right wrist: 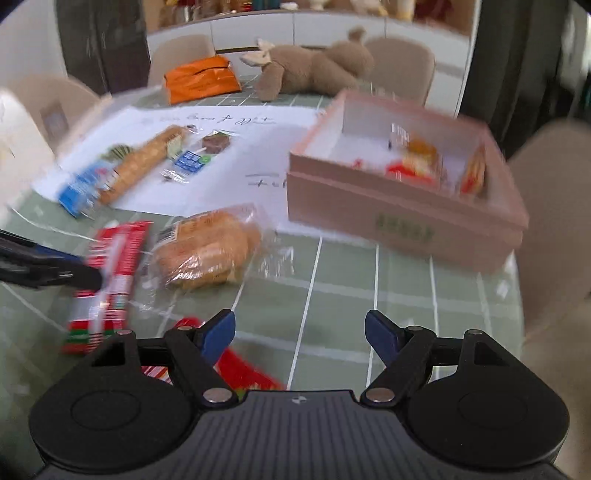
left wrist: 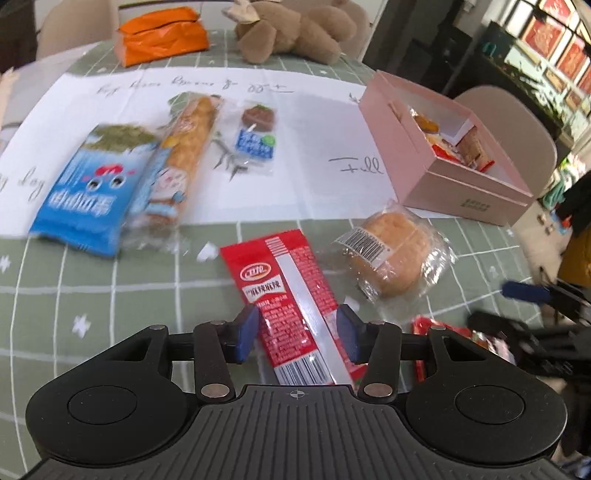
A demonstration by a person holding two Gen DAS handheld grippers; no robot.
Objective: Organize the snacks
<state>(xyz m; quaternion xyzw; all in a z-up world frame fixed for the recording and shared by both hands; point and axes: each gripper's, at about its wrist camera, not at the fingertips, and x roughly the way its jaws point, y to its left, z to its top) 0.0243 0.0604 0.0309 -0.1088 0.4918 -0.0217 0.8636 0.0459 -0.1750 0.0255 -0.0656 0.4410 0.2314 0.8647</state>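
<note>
Here left gripper (left wrist: 298, 332) jaws standing open, straddling red spicy-snack packet (left wrist: 291, 295), pads seemingly not pressing; slick foil risking slipping. Right gripper (right wrist: 300, 334) gaping, holding nothing.

Green table (left wrist: 110, 295) with a white grid cloth. Spread over its far half, a white paper sheet (left wrist: 314, 147) with handwriting. At the far edge, an orange packet (left wrist: 162, 35) left, a brown plush toy (left wrist: 291, 33) right. At the right, a pink box (left wrist: 461, 199) resting partly on the sheet. Near the middle, directly on the cloth, a red snack packet (left wrist: 291, 291), with a wrapped bun (left wrist: 395, 254) just to its right. Nearer still on the right, another red wrapper (left wrist: 424, 328), partly hidden.
</note>
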